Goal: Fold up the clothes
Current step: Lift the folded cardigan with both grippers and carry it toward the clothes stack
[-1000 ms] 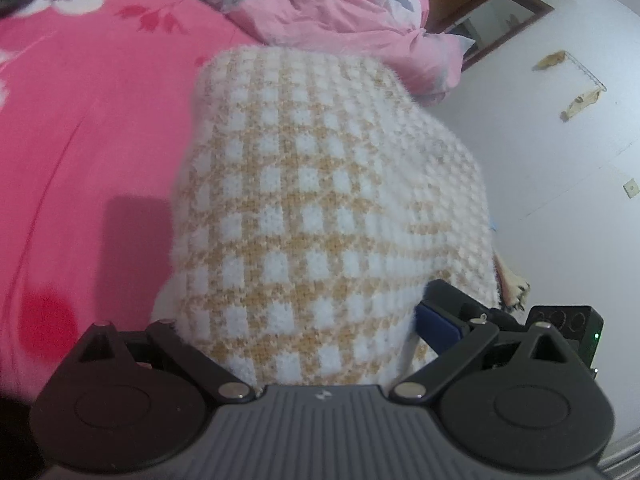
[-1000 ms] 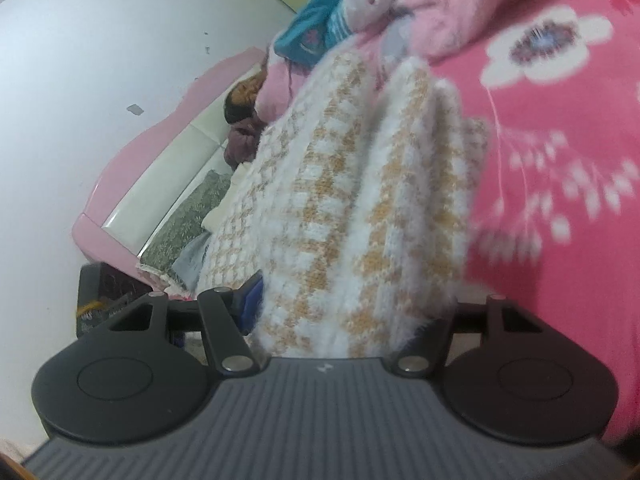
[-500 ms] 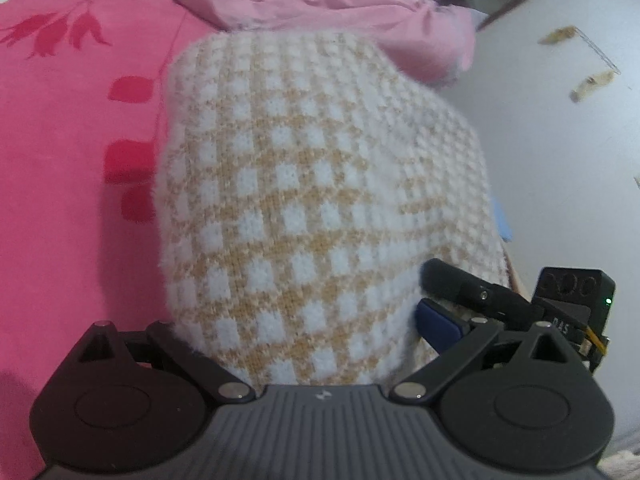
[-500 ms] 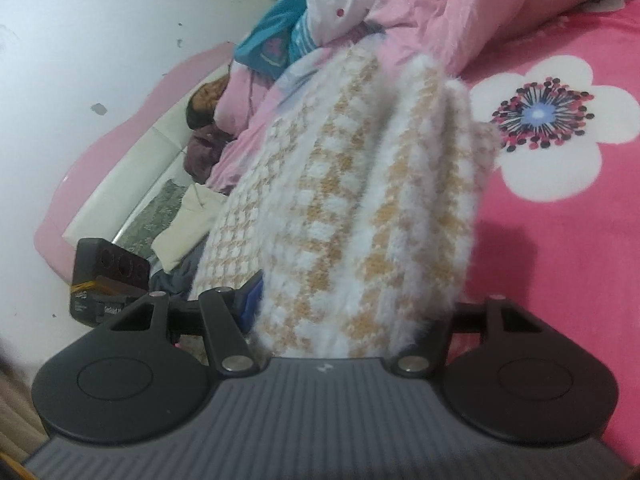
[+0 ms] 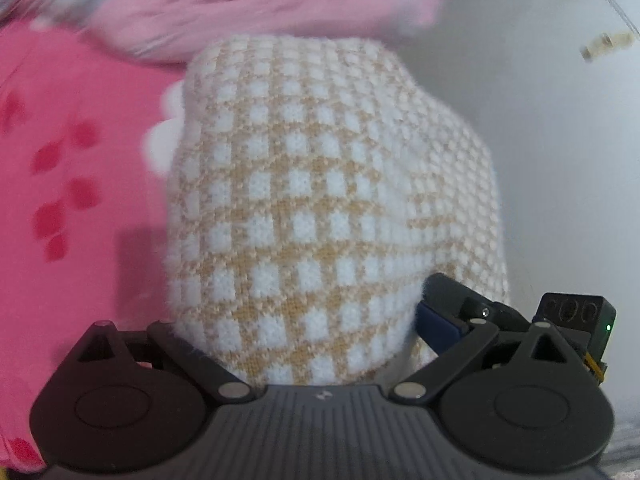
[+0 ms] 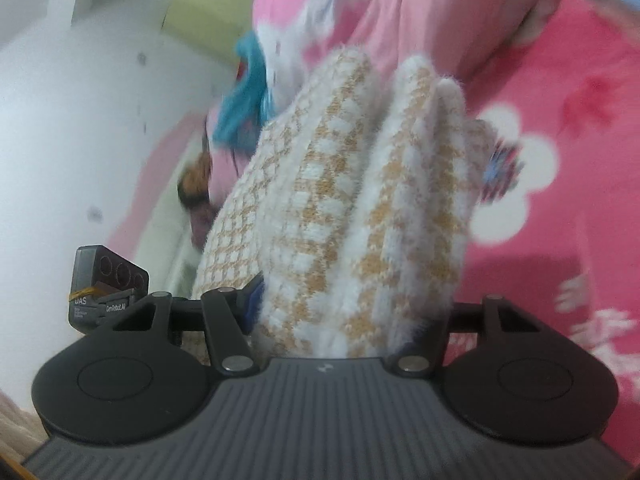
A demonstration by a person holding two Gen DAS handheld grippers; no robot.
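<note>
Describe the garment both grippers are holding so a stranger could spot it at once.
Start at the bed with the hot-pink flowered sheet. Above it, bunched between the left gripper and the right gripper, hangs a fuzzy knit sweater. Its white-and-tan check sets it apart from the plain pink quilt and the teal cloth behind.

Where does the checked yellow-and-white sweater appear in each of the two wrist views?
Left wrist view: the sweater fills the centre as a broad checked face.
Right wrist view: the sweater is in the centre, seen edge-on as stacked folds.
Shared landmark: the pink flowered bedsheet beside it.
</note>
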